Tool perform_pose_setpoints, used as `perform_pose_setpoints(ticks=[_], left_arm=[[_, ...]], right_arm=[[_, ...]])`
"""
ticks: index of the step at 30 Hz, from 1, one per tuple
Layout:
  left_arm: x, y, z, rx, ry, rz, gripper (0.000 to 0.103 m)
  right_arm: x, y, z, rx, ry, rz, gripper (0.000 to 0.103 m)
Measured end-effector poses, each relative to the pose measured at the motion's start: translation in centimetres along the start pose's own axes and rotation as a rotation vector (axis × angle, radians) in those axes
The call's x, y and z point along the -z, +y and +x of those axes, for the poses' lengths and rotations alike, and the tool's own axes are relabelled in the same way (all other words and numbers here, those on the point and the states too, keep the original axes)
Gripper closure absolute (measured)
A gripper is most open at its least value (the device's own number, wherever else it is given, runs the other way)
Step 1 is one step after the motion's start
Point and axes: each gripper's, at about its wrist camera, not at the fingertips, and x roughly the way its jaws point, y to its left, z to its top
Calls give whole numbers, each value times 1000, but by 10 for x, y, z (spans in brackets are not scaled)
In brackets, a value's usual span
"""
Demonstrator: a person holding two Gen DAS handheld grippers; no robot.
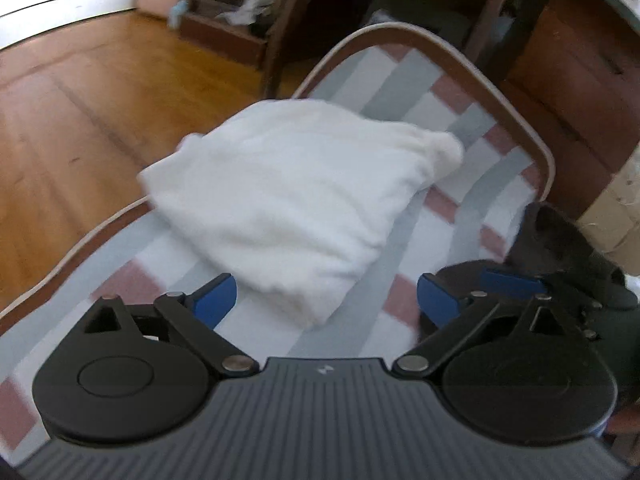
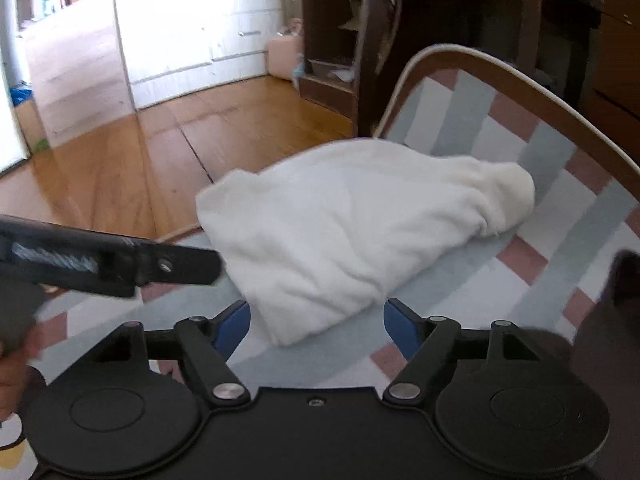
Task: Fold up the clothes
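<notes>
Both hand-held grippers are released and grasp nothing. On the left, the left hand-held gripper [image 1: 324,300] hovers with its blue fingers [image 1: 212,304] spread wide, just short of the near corner of the white garment [image 1: 296,208]. That garment lies as a compact, thick bundle on the striped surface [image 1: 400,80], a padded board with a pale piped rim; whether it is a tabletop I cannot tell. Its left edge hangs a little past the rim, over the wooden floor [image 1: 80,120].

To the right, the right hand-held gripper [image 2: 316,324] is likewise spread and empty, near the same corner. A dark garment [image 1: 560,240] lies at the right rim, near side.

My judgement: the white piece already lies gathered into a folded-looking shape, so this fits either a fold just set down or a bundle about to be taken up. Any further grasp would call for pinching an edge cleanly, not the bulk.

As for containers, a dark wooden shelf unit [image 1: 224,12] far left holds crumpled pale items, too blurred to name.
</notes>
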Motion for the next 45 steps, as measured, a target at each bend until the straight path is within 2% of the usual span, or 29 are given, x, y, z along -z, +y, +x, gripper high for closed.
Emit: perform_pose_setpoints(ticks=[1,4,6,13,15,18,23,27,31,37,45], left_arm=[[1,-3,-7,-17,-1,17,5],[2,-12,-26,-65,2,66,4],[2,-13,-33,-84,11,60,0],[4,-28,-56,-146,24,64,0],[7,-37,-59,-158,53,85,0],[11,-48,-64,-189,91,104,0],[18,-63,-72,-260,116,104,0],[23,-78,-82,-304,117,115,0],[28,-95,-89,-388,151,131,0],[34,-114,-87,-385,141,131,0],[38,-120,-78,-401,144,129,0]], right_arm=[[1,1,-3,19,5,19,25],[-3,-3,-10,-13,0,98,25],[-6,-5,-14,-7,-4,119,25],[-10,-12,-45,37,12,164,25],[-11,-15,-54,49,16,177,23],[-10,-12,-67,63,55,154,18],[-5,-21,-80,73,100,183,17],[-3,-28,-94,98,86,177,15],[-2,-34,-104,142,65,174,14],[-2,-44,-109,129,62,208,13],[0,-40,-104,111,75,184,13]])
